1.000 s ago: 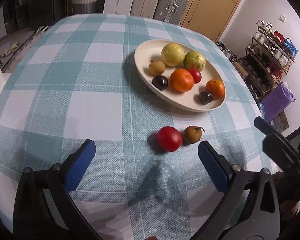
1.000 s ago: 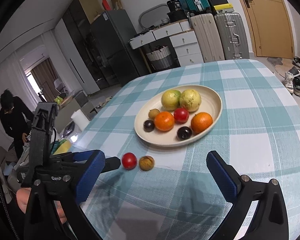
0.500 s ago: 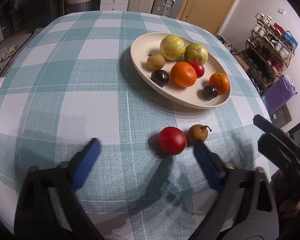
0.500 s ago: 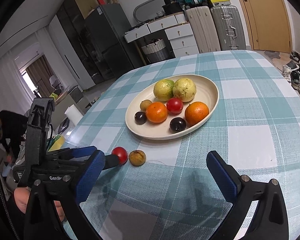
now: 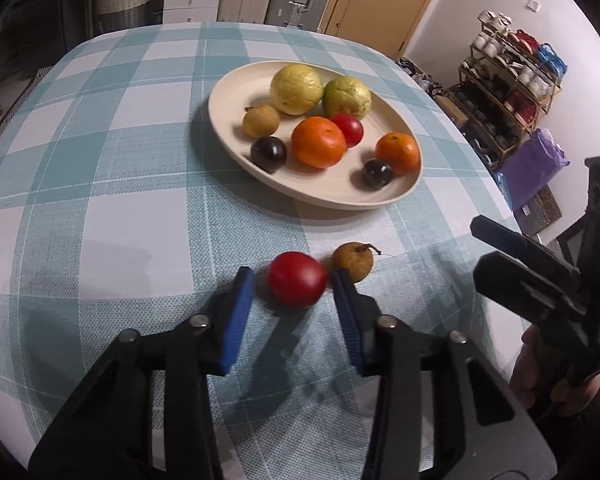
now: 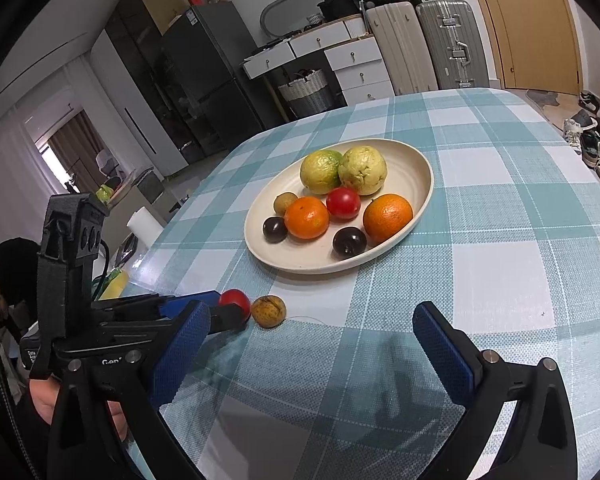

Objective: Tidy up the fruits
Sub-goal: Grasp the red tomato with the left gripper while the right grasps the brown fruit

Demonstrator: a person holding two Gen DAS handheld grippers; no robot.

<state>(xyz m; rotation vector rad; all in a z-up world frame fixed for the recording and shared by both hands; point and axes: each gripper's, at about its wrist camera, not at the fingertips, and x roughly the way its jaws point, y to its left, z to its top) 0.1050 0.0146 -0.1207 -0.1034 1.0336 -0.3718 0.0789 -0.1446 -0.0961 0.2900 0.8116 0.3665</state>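
A round, glossy red fruit is seen on the checked tabletop, touching or just beside a small brownish stemmed fruit. The jaws of the left gripper are closing around the red fruit; a gap shows on one side, so it is not yet clamped. The right gripper is held with jaws spread wide and empty. In the cream oval plate two yellow-green guavas, two oranges, two dark plums, a red fruit and a small brown fruit are gathered.
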